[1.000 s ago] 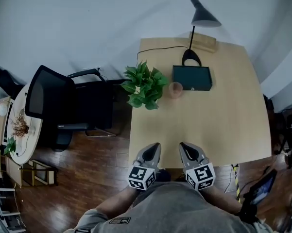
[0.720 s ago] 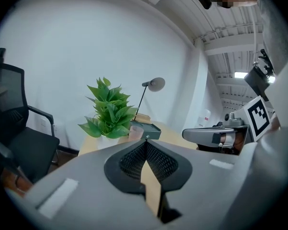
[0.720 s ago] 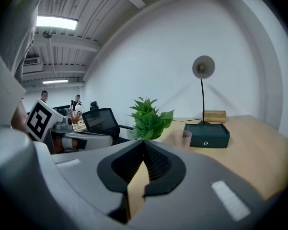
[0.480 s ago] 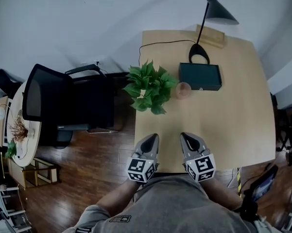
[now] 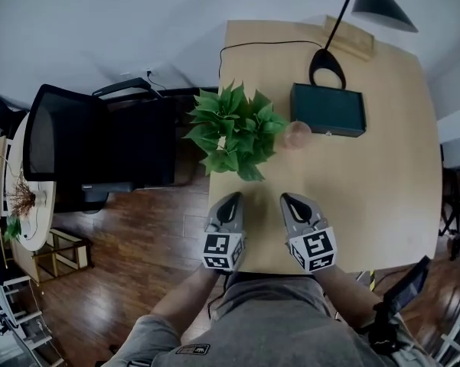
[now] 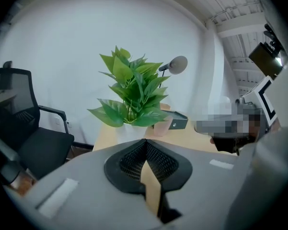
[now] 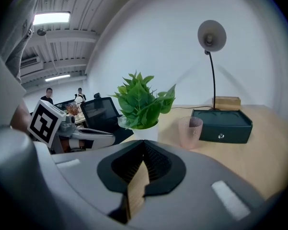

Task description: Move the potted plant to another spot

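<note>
Green leaves look floppy, so the potted plant (image 5: 233, 132) is probably best gripped by its stiff pot (image 7: 146, 132), ahead of the left hand-held gripper (image 5: 230, 202) and right hand-held gripper (image 5: 290, 200), both closed and empty.

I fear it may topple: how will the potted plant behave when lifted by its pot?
The potted plant looks top-heavy: its leaves spread wider than the white pot, so it may tip. They look floppy, likely to sway. The smooth-looking pot may slip.

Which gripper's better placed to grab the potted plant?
Left, slightly. Both shut grippers aim at the potted plant, but the left gripper is nearer it, and the pink cup flanks it toward the right gripper.
</note>
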Tool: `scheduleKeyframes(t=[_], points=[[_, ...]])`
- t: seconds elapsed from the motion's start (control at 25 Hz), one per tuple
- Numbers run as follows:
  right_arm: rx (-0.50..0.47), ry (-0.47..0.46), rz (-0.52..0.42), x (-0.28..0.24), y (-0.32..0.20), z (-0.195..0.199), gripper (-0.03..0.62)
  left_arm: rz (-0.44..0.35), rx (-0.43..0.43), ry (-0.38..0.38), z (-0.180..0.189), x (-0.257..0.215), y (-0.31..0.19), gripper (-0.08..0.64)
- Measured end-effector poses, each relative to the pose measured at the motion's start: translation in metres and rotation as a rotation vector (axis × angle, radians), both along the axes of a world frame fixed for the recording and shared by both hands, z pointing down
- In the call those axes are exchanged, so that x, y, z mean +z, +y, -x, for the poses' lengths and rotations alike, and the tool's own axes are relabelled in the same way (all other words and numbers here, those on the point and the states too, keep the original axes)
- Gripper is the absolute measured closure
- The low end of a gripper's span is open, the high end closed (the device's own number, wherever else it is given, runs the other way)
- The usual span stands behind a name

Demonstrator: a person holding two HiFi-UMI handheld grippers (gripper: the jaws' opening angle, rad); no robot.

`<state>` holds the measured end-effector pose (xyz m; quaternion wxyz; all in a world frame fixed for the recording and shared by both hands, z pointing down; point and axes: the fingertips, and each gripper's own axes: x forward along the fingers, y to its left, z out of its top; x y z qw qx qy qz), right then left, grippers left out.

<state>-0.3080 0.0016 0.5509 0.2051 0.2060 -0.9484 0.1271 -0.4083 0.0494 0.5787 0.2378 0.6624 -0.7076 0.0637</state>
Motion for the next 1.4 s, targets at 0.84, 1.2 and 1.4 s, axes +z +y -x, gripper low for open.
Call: scheduleKeyframes(t=[0.84, 1.2, 1.4], points=[[-0.212, 0.098, -0.059, 0.068, -0.039, 0.072, 0.328, -0.011, 0.072, -0.274, 0.053, 0.046, -0.054, 0.288], [-0.417, 0.093, -0.175, 0.066, -0.05, 0.098, 0.198, -0.097, 0.379, -0.323, 0.057, 0.039, -0.078, 0.161], [-0.523, 0.12, -0.229, 0.071, -0.054, 0.112, 0.183, -0.09, 0.554, -0.365, 0.058, 0.037, -0.09, 0.135]])
